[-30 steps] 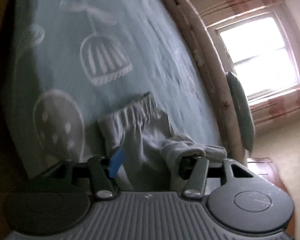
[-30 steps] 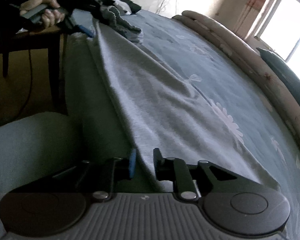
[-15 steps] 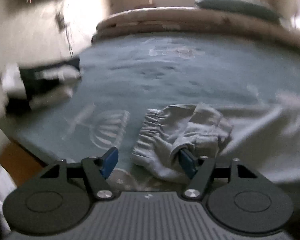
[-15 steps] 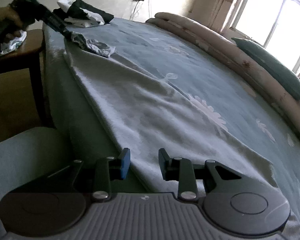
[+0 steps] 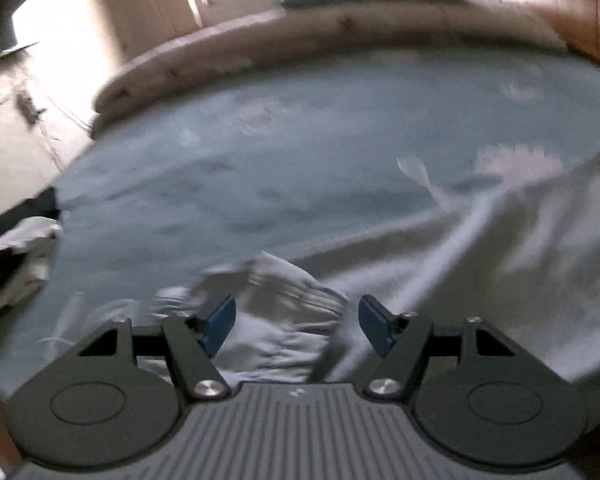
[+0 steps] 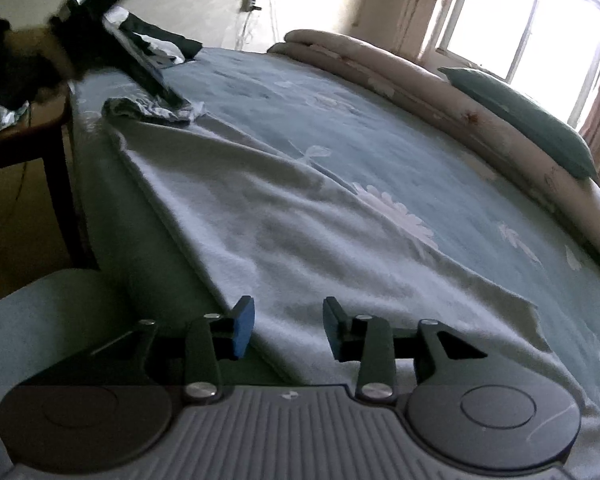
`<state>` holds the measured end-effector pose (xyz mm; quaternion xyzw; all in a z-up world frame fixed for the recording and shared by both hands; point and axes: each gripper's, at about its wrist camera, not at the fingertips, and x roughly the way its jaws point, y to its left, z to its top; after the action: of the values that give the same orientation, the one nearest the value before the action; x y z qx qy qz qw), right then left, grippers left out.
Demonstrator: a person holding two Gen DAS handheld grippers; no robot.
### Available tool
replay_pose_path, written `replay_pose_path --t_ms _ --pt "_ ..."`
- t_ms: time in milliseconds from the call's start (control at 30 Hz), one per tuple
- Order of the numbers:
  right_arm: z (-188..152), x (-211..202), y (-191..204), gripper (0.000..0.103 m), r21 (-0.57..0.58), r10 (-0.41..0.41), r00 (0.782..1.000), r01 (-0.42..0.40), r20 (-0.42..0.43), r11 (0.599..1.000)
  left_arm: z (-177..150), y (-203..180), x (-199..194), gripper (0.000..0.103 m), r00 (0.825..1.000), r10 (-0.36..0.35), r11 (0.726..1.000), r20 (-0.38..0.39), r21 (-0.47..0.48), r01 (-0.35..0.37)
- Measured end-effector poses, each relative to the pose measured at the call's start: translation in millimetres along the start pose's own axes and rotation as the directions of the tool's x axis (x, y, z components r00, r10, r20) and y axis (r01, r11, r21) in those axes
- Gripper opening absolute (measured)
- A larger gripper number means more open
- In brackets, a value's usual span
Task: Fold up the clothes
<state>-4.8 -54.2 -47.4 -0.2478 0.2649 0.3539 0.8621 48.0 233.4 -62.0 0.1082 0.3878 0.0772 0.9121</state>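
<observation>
1. A bedroom: a wide bed point(image 6: 380, 128) with a teal flowered cover, a rolled quilt point(image 6: 400, 76) and a pillow point(image 6: 524, 116) along its far side, a bright window point(image 6: 540, 28) behind them. A small pile of dark and white clothes point(image 5: 16, 256) lies at the bed's left corner.
2. The grey garment point(image 6: 284, 240) lies flat along the near edge of the bed. Its long axis goes from the left gripper to the right gripper, one hand at each end.
3. Left gripper point(image 5: 296, 320): the blue pads point(image 5: 220, 318) stand wide apart and free. The bunched elastic end point(image 5: 284, 300) lies just ahead of them and low between them, not pinched.
4. Right gripper point(image 6: 288, 326): the jaws are opening, at a middle width. The near edge of the garment passes between them, but the pads point(image 6: 242, 328) do not press on it.
5. Both ends look released. I judge that the next fold goes across the long axis, and each hand is already beside its own end.
</observation>
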Motion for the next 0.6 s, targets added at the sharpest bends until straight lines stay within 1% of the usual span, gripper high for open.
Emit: replay_pose_path --t_ms 67,133,167,200,233,267,300,333,367,400,467,500,533,567,600 --pt "-2.4 0.2 -3.7 0.042 0.013 -0.003 1.000 0.003 -0.008 1.000 -3.7 -3.6 19.0 0.069 0.998 0.036 0.999 -0.043 0.011 -0.035" --pt "-4.5 2.0 -8.2 0.042 0.028 -0.005 1.000 0.005 -0.016 1.000 -7.3 -0.4 29.5 0.071 0.996 0.045 0.999 -0.078 -0.001 -0.045" --pt "-5.4 4.0 -10.0 0.042 0.037 -0.005 1.000 0.006 -0.018 0.999 -8.0 1.8 30.1 0.071 0.996 0.041 0.999 -0.074 -0.009 -0.041" --pt "-6.3 6.0 -11.7 0.042 0.046 -0.005 1.000 0.006 -0.021 0.999 -7.6 4.6 28.9 0.071 0.996 0.054 0.998 -0.068 -0.008 -0.055" --pt "-7.2 8.1 -13.5 0.042 0.056 -0.005 1.000 0.007 -0.024 0.998 -7.3 7.5 27.2 0.071 0.996 0.070 0.997 -0.060 -0.007 -0.071" --pt "-8.2 10.1 -15.3 0.042 0.065 -0.005 1.000 0.007 -0.026 0.998 -7.9 12.2 22.3 0.071 0.994 0.102 0.994 -0.044 -0.019 -0.103" --pt "-9.1 12.1 -15.9 0.042 0.070 -0.002 1.000 0.004 -0.028 0.998 -8.2 21.0 16.7 0.071 0.992 0.120 0.991 -0.027 -0.053 -0.121" --pt "-10.1 14.2 -16.4 0.042 0.075 0.002 1.000 0.000 -0.029 0.997 -8.7 30.8 14.2 0.070 0.994 0.108 0.989 -0.021 -0.103 -0.110" --pt "-10.7 15.8 -16.4 0.042 0.078 0.003 1.000 -0.001 -0.029 0.997 -10.2 41.2 12.6 0.068 0.998 0.066 0.984 -0.022 -0.163 -0.069" --pt "-11.4 17.2 -16.1 0.042 0.079 0.008 0.999 -0.006 -0.031 0.997 -12.4 50.6 13.7 0.067 1.000 -0.002 0.976 -0.020 -0.216 -0.002" --pt "-12.7 19.9 -15.4 0.042 0.080 0.018 0.999 -0.015 -0.034 0.997 -16.8 62.3 17.0 0.066 0.994 -0.110 0.953 -0.011 -0.286 0.102" --pt "-13.0 20.8 -15.0 0.042 0.080 0.019 0.999 -0.017 -0.036 0.997 -19.7 65.3 18.1 0.066 0.990 -0.138 0.943 -0.006 -0.305 0.130" --pt "-13.3 21.6 -14.7 0.042 0.081 0.021 0.999 -0.018 -0.038 0.997 -21.8 66.8 18.9 0.064 0.991 -0.135 0.940 -0.002 -0.316 0.127" --pt "-13.7 22.3 -14.7 0.042 0.084 0.021 0.999 -0.018 -0.039 0.996 -23.0 69.5 19.7 0.054 0.994 -0.107 0.938 -0.007 -0.332 0.098" --pt "-13.9 22.9 -15.2 0.042 0.089 0.023 0.999 -0.019 -0.042 0.996 -24.3 72.2 20.5 0.048 0.997 -0.078 0.935 -0.013 -0.349 0.069"
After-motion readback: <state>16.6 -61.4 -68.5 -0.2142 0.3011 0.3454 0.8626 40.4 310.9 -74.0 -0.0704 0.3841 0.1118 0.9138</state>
